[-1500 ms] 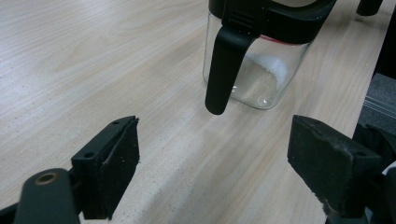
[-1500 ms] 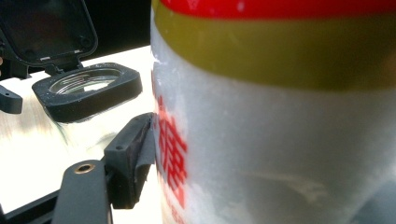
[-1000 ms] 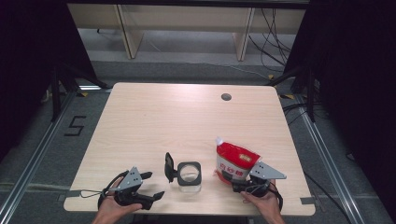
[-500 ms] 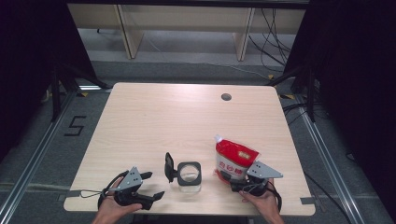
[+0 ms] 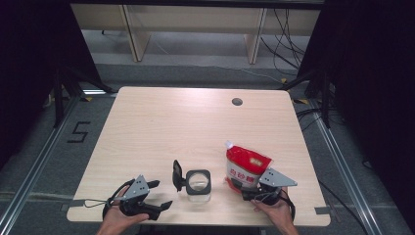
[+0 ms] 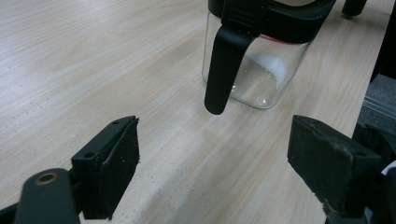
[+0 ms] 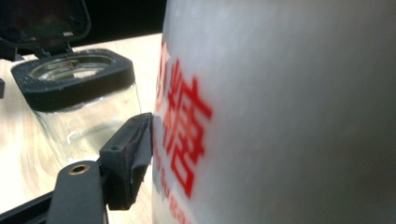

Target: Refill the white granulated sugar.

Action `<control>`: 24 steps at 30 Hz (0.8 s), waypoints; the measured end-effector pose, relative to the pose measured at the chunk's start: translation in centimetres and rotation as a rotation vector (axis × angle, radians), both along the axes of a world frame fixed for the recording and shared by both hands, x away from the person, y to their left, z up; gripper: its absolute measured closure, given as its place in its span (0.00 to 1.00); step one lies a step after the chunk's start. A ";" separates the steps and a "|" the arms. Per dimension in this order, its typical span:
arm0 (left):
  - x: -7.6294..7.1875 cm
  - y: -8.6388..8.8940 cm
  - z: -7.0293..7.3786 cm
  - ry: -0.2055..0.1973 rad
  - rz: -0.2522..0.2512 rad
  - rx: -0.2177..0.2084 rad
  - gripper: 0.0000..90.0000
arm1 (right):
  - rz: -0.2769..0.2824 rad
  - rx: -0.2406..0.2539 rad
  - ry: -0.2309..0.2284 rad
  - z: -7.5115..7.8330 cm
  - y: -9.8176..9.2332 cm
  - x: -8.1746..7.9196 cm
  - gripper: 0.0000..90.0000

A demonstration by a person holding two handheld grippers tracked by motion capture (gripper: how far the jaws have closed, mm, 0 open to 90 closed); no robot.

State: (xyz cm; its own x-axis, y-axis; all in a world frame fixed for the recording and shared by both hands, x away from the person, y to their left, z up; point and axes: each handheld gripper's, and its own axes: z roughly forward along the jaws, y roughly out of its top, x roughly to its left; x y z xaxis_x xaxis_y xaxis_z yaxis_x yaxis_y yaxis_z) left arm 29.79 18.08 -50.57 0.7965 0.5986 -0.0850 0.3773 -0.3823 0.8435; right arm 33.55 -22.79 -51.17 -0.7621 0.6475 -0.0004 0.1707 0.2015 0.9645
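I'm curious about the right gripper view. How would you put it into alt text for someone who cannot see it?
A white pouch with red printed characters looms very close, and one black gripper pad rests against its side. Behind it on the wooden table stands a clear glass jar with a black rim, its black lid flipped open.

A pale wood-grain desk (image 5: pixel 161 122) with rounded corners stands on grey carpeted floor (image 5: pixel 205 73). A dark round cable hole (image 5: pixel 237 102) sits near its far edge. Black curtains (image 5: pixel 29 73) hang at both sides. Beyond the desk, light wooden furniture legs (image 5: pixel 132 34) rise and loose cables (image 5: pixel 288 29) trail. Metal floor rails (image 5: pixel 342 166) flank the desk; a "5" marking (image 5: pixel 80 132) lies on the carpet.
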 end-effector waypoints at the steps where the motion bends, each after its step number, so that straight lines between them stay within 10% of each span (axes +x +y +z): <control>1: 0.0 0.0 0.0 0.001 0.004 0.004 0.18 | 0.010 -0.008 0.007 0.1 0.0 -0.1 0.32; 24: 0.1 -0.1 0.0 -0.018 -0.016 0.006 0.18 | 0.011 -0.014 0.002 -0.2 0.2 0.5 0.34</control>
State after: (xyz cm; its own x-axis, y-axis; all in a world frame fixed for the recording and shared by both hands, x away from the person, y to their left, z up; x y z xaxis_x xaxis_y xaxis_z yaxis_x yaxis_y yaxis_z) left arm 29.92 18.03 -50.60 0.8076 0.5859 -0.0670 0.3557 -0.3934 0.8477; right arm 34.04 -22.57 -51.34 -0.7691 0.6391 -0.0076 0.1704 0.2164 0.9613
